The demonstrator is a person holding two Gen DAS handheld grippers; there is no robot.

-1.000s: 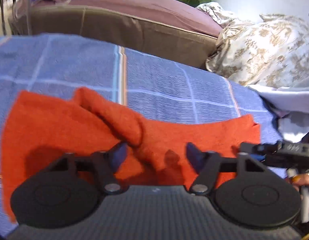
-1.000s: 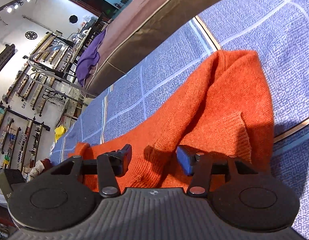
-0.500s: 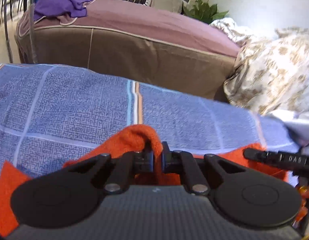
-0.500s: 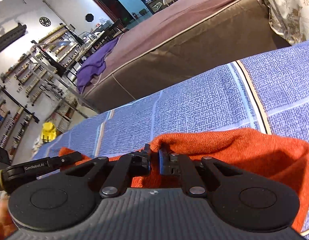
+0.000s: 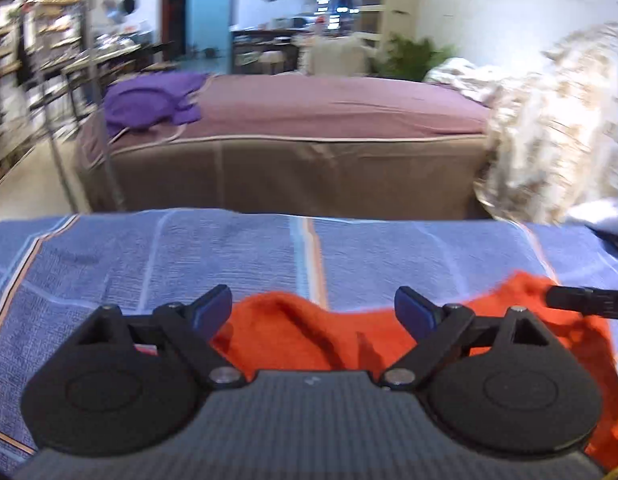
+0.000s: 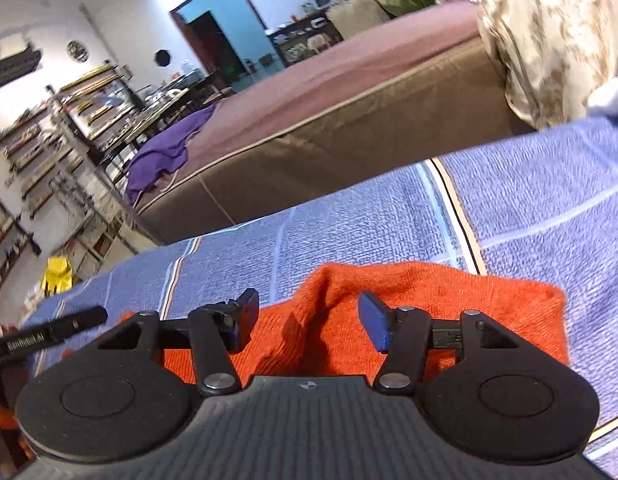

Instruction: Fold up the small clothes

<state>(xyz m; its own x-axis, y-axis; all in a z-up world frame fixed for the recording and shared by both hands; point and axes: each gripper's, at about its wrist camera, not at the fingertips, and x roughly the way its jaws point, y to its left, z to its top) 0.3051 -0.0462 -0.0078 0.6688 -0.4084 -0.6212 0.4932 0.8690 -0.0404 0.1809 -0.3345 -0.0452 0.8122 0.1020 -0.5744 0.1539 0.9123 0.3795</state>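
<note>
An orange knitted garment lies bunched on the blue checked cloth right in front of both grippers; it also shows in the right wrist view. My left gripper is open, its jaws spread above the garment's left part, holding nothing. My right gripper is open over the garment's right part, empty. The tip of the right gripper shows at the right edge of the left wrist view, and the left gripper's tip shows in the right wrist view.
Beyond the blue cloth's far edge stands a brown bed with a mauve cover and a purple cloth on it. A floral quilt is piled at the right. Shelves stand at the far left.
Both grippers were shut on the orange garment half a second ago; now both have opened and let it go. The garment has dropped onto the blue cloth, and the views tilted up.
</note>
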